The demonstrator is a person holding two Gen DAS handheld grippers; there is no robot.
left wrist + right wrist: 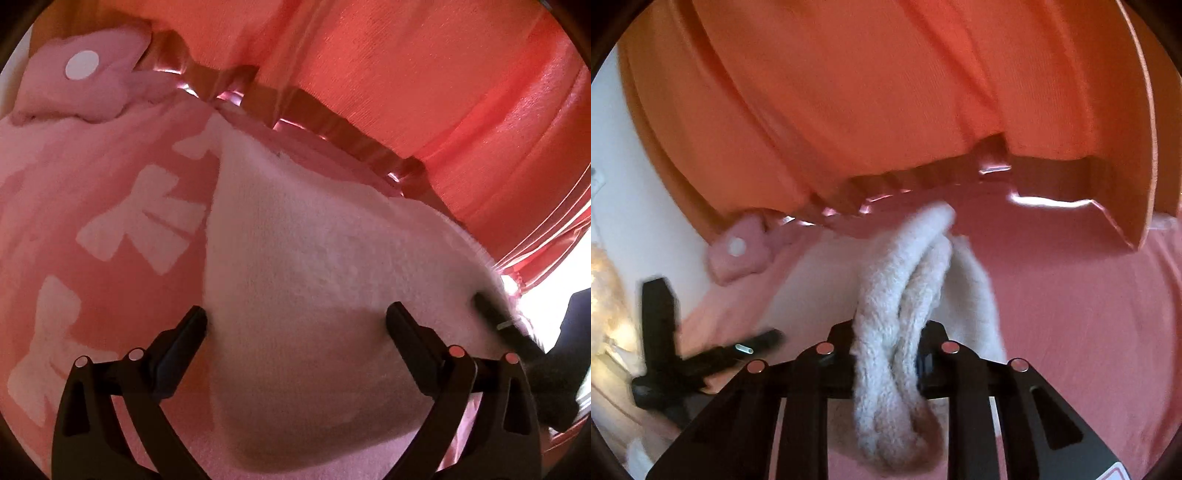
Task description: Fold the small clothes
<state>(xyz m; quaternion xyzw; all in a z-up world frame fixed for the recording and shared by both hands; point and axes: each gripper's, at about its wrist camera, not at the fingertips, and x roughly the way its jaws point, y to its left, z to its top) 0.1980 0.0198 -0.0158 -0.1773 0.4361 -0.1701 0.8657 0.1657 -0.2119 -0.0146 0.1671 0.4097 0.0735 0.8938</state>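
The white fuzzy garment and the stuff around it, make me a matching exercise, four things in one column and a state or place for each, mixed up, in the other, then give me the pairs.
Things:
1. white fuzzy garment
2. left claw
3. pink flower-shaped piece with a white dot
4. orange cloth

States or places:
A. open, over the white fabric
B. hanging behind the pink surface
C. bunched and pinched in the right claw
D. lying at the far left edge of the pink surface

Pairs: 1-C, 2-A, 3-D, 4-B
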